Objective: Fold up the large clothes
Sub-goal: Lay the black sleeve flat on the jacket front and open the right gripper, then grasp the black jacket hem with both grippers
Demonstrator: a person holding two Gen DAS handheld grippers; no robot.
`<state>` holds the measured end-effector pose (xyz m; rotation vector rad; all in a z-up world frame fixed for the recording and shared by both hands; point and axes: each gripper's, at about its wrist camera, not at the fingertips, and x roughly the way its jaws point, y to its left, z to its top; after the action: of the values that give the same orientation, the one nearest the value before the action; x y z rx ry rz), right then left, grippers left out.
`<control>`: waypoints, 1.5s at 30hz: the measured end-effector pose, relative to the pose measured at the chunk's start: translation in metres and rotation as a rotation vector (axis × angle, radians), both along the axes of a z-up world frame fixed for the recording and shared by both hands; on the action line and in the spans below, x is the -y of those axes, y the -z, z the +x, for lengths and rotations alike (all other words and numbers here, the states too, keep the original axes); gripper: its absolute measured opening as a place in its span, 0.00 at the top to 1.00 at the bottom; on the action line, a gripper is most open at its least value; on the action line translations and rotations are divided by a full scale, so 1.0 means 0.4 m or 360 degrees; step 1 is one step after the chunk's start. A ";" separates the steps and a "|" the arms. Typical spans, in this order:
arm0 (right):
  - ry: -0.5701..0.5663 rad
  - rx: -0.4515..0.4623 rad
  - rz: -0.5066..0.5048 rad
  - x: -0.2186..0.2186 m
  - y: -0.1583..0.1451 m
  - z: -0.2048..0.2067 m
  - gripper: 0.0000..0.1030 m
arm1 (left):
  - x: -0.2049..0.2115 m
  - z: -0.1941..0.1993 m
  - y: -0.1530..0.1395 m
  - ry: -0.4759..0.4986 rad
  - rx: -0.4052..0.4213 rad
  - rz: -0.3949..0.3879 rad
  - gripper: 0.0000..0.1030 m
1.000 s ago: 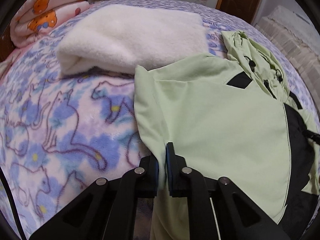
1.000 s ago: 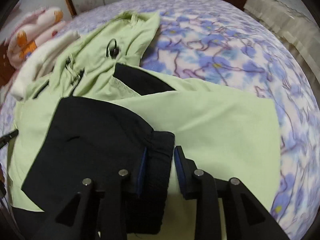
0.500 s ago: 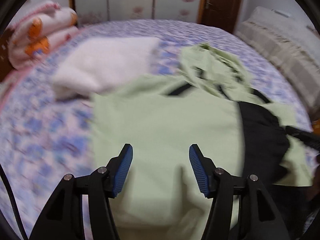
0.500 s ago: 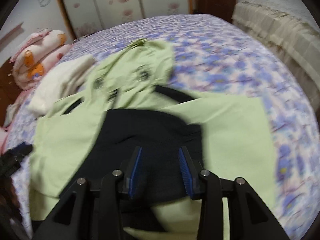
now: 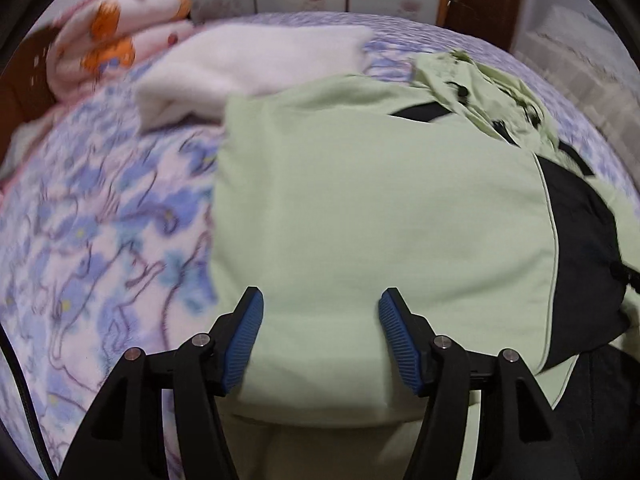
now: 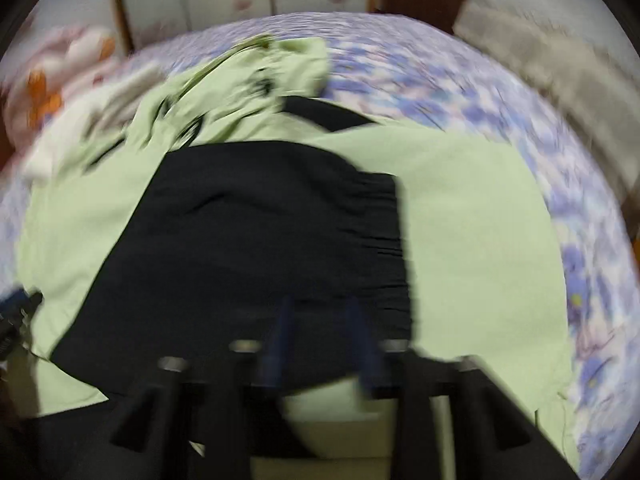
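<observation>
Green jacket [image 5: 380, 208] w/ black sleeve [image 6: 248, 232] lies spread on the bed [image 5: 100, 240], hood toward the far edge, its far left corner touching a white blanket [image 5: 256, 68]; pink quilt [image 5: 108, 28] sits at the bed's far left corner. Left gripper [image 5: 320, 336] hovers over the jacket's near edge, jaws wide and opening, nothing gripped, only flat green cloth beneath them. Right gripper [image 6: 320, 344] is over the sleeve's near end, frame v. blurred; jaws closing to narrow, can't tell if they pinch cloth.
</observation>
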<state>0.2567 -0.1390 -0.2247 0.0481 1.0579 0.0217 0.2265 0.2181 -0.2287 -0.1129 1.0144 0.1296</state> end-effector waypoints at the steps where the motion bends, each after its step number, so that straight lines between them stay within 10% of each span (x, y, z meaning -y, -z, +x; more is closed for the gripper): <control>1: 0.0003 0.0000 0.0040 0.014 -0.005 -0.003 1.00 | -0.005 0.000 0.002 -0.0012 -0.0002 0.0009 0.42; 6: 0.0049 0.0040 0.0042 0.012 -0.035 -0.024 1.00 | -0.021 -0.008 0.000 -0.0086 -0.0015 0.0040 0.26; 27: 0.0195 0.0101 0.0255 0.048 -0.233 -0.179 0.85 | -0.036 -0.189 -0.190 -0.0141 0.0014 -0.0052 0.25; 45: 0.0122 0.0508 -0.0022 0.056 -0.529 -0.502 0.62 | 0.055 -0.480 -0.422 -0.0025 0.0144 -0.0050 0.18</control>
<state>0.0559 -0.1615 -0.0130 0.0704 0.7365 -0.0463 0.0346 0.1962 -0.0599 -0.1544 0.9258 0.1219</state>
